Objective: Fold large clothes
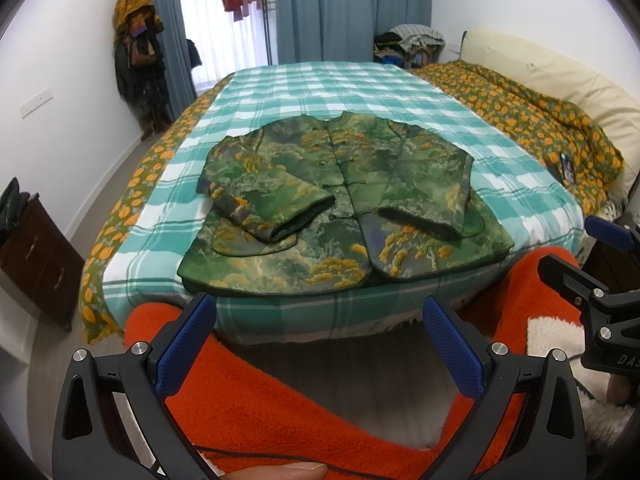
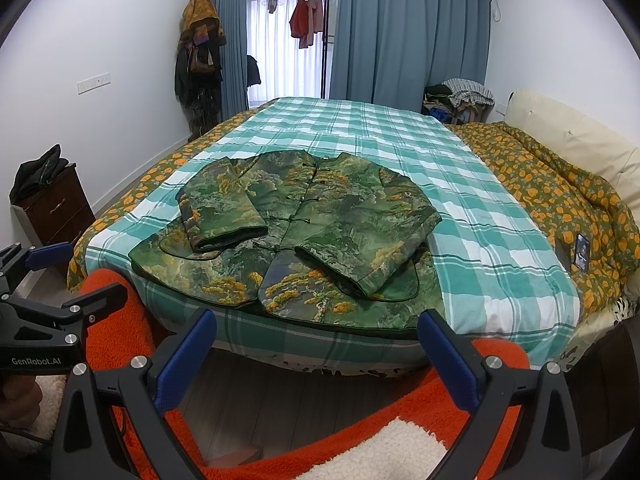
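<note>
Both hand-held grippers wide, holding nothing.
I see the green-and-gold landscape-print padded jacket (image 1: 344,208) mid-frame on the teal checked bed (image 1: 320,88), sleeves folded across its front; left hand-held gripper (image 1: 320,344) and right hand-held gripper (image 2: 316,352) hover bottom-centre.

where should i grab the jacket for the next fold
Probably at the hem, by its two bottom corners, coming in from the near edge of the bed. The jacket lies flat, front up, with both sleeves already folded across the body, and the hem is the edge closest to both open grippers, left and right. From there it could be lifted toward the collar.
</note>
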Demonstrator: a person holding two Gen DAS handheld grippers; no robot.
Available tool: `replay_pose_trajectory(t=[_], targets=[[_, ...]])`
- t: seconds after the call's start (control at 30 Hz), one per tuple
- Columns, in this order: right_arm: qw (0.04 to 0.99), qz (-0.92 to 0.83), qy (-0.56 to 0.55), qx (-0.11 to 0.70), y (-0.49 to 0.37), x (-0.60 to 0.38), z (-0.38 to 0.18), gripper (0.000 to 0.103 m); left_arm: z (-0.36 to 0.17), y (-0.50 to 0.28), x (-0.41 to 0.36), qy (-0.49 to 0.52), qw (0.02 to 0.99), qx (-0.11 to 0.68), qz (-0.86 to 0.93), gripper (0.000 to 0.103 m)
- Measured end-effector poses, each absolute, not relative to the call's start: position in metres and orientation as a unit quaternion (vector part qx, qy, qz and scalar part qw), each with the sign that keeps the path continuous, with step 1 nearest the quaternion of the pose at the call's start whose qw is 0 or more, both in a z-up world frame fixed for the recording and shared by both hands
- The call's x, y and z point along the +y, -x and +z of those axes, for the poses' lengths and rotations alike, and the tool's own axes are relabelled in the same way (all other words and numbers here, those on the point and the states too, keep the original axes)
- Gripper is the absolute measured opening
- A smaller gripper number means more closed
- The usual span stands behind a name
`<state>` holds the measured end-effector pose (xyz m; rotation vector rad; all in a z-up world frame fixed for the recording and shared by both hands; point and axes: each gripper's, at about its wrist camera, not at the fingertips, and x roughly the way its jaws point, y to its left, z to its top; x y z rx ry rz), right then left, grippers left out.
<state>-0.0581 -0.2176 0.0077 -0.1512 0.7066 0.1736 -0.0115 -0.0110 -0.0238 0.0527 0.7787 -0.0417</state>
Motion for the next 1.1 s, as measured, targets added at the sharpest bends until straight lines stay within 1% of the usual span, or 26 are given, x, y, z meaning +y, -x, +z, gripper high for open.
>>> replay_pose_trajectory(t=[1.1], targets=[[0.931, 0.085, 0.074, 0.347, 0.0553, -0.2185, 0.0081, 0.102, -0.0231, 0.0083, -0.0098, -0.026, 0.924, 0.382, -0.021, 0.103]])
